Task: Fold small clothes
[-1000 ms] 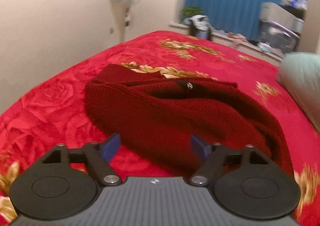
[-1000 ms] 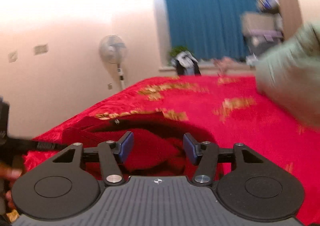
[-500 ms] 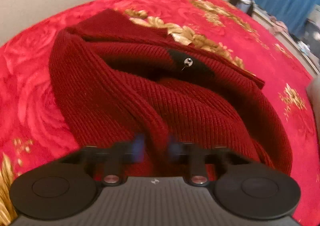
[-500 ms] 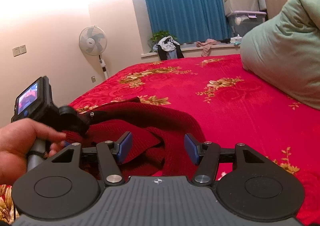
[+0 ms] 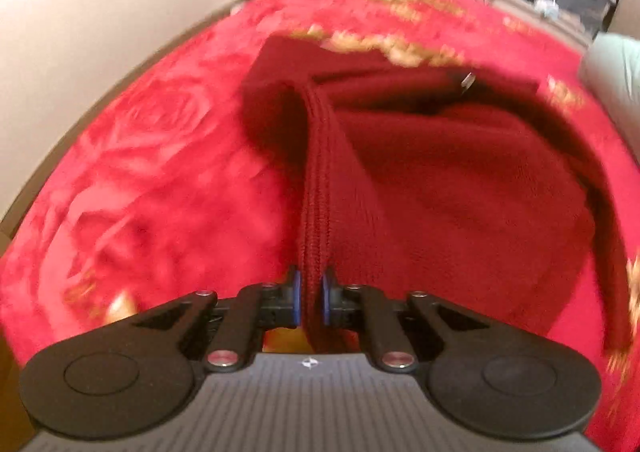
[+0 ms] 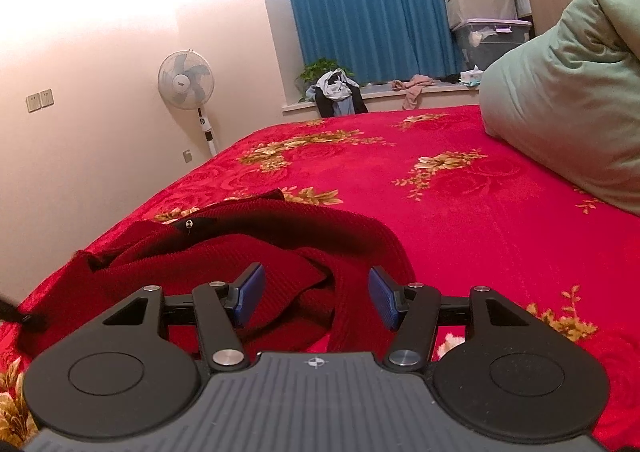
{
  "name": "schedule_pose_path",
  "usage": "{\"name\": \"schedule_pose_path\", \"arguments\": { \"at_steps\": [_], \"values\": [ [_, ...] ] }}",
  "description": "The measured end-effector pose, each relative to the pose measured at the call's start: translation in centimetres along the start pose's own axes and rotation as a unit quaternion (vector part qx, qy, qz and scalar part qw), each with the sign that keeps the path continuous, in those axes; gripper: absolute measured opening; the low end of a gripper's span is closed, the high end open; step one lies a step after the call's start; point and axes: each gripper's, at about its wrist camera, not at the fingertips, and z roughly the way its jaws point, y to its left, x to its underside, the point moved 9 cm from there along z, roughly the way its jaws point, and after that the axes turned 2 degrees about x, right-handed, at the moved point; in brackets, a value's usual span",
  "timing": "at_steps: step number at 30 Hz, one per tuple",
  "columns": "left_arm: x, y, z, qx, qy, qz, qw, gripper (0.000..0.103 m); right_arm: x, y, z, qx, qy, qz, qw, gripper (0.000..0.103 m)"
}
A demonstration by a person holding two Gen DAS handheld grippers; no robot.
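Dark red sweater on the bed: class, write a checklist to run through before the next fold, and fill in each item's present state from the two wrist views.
1. Left gripper shut on the dark red sweater: ok, its ribbed edge is pinched between the pads.
2. Right gripper gripping the sweater: not ok, the pads stand apart with knit bunched between them, unpressed.
3. Sweater lying flat: not ok, it is rumpled in folds.
4. Bare red bedspread beyond the sweater for laying the fold: ok.
5. Green pillow apart from the sweater: ok.
6. Sleeve positions: cannot tell.
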Motion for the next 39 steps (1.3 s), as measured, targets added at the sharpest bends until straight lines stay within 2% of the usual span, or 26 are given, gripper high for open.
{"name": "schedule_pose_path", "arguments": {
  "at_steps": [2,4,5,8,10,11,12,13,15,17,19,21,23,27,31,34,35,37,38,39],
  "values": [
    [1.2,2.4,0.1,0.005,0.014,0.009,0.9999,0.01,0.1,0.1,0.2,0.002,0.002,-0.002,1.0,0.059],
    [2.4,4.1,0.4,0.018,0.021,0.014,0.9995,0.01,0.6,0.2,0.5,-0.001,0.01,-0.003,1.0,0.043],
    [2.8,4.5,0.5,0.034,0.02,0.016,0.9991,0.011,1.0,0.4,0.8,-0.007,0.018,-0.003,1.0,0.03],
    [3.7,5.1,1.2,0.071,-0.004,-0.002,0.9975,0.014,2.2,0.8,1.5,-0.012,0.035,-0.008,0.999,0.027],
    [4.5,5.3,2.2,0.075,0.007,-0.024,0.9968,0.025,2.9,0.7,1.9,-0.008,0.047,-0.009,0.999,0.028],
    [4.4,5.5,2.6,0.074,0.017,-0.037,0.9964,0.029,3.1,0.7,2.2,-0.01,0.052,-0.005,0.999,0.034],
    [3.9,5.8,2.4,0.077,0.009,-0.048,0.9959,0.034,3.3,0.6,2.6,-0.014,0.059,-0.001,0.998,0.045],
    [3.3,6.0,2.2,0.08,-0.003,-0.054,0.9953,0.038,3.3,0.6,3.0,-0.021,0.064,0.005,0.998,0.049],
    [2.4,6.7,2.1,0.081,-0.016,-0.072,0.9939,0.041,3.1,0.9,4.2,-0.042,0.072,0.015,0.996,0.05],
    [2.2,6.9,2.5,0.086,-0.004,-0.09,0.9923,0.041,2.7,1.6,6.0,-0.067,0.08,0.026,0.994,0.05],
    [2.4,6.7,3.3,0.082,0.014,-0.093,0.9921,0.041,2.5,2.3,8.2,-0.073,0.085,0.029,0.993,0.054],
    [3.0,6.3,3.9,0.075,0.029,-0.08,0.9936,0.041,2.5,2.8,10.5,-0.07,0.09,0.02,0.993,0.068],
    [3.2,5.9,4.2,0.07,0.032,-0.068,0.9947,0.045,3.0,3.1,13.4,-0.062,0.105,0.001,0.993,0.074],
    [3.1,5.9,5.2,0.061,0.034,-0.06,0.9957,0.047,3.7,3.1,18.6,-0.024,0.131,-0.038,0.99,0.074],
    [2.8,6.2,5.3,0.055,0.035,-0.075,0.9951,0.046,4.5,3.7,21.4,-0.032,0.162,-0.054,0.985,0.074],
    [2.7,6.2,5.3,0.051,0.036,-0.082,0.9947,0.044,5.1,4.0,21.7,-0.035,0.172,-0.072,0.982,0.077],
    [2.6,6.2,5.4,0.052,0.036,-0.082,0.9946,0.038,5.2,4.1,21.6,-0.038,0.172,-0.078,0.981,0.074],
    [2.6,6.0,5.5,0.045,0.036,-0.077,0.9954,0.026,5.5,4.1,21.2,-0.043,0.17,-0.086,0.981,0.061],
    [2.6,6.0,5.6,0.042,0.036,-0.072,0.9958,0.015,5.7,4.0,20.9,-0.047,0.168,-0.088,0.981,0.048],
    [2.6,5.8,5.5,0.042,0.034,-0.067,0.9963,0.013,5.7,4.0,20.5,-0.056,0.166,-0.091,0.98,0.035]
  ]
}}
